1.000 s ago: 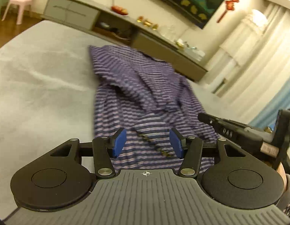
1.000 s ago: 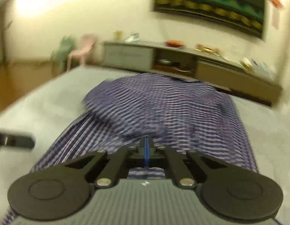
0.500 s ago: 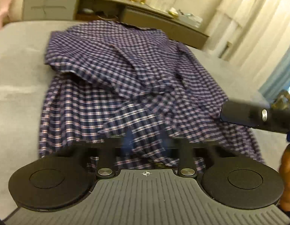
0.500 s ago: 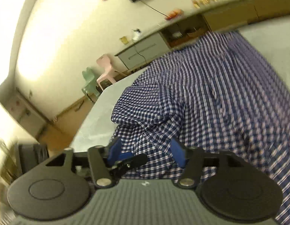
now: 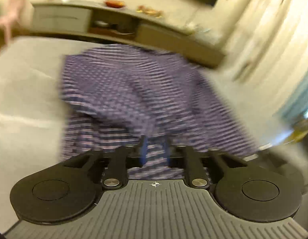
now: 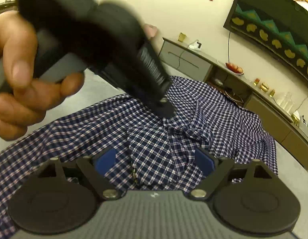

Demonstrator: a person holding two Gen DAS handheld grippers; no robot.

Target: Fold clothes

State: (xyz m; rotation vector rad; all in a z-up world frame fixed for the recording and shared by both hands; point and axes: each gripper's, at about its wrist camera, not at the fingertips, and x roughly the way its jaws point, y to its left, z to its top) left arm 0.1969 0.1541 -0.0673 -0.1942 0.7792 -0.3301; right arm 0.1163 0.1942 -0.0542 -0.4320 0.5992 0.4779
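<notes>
A blue and white checked shirt (image 6: 213,115) lies crumpled on the grey bed (image 5: 24,99); in the blurred left wrist view the shirt (image 5: 124,91) shows as purple stripes. My left gripper (image 5: 155,151) sits low over its near edge. Its jaws are opening, with a narrow gap and cloth showing between the blue pads. From the right wrist view, the left gripper (image 6: 164,109) comes in from the upper left, held by a hand (image 6: 16,83), its tip down on gathered fabric. My right gripper (image 6: 155,160) hovers over a folded flap; its jaws are opening wide and grip nothing.
A long low cabinet (image 6: 193,63) with small items on top runs along the far wall beyond the bed. A dark framed panel (image 6: 273,25) hangs above it. Pale curtains (image 5: 273,39) hang at the right and a pink chair (image 5: 10,18) stands at the far left.
My right gripper went from shut to wide open, rolled, and now looks across the shirt at the left gripper. My left gripper closed, then parted slightly, and shifted over the shirt's near edge.
</notes>
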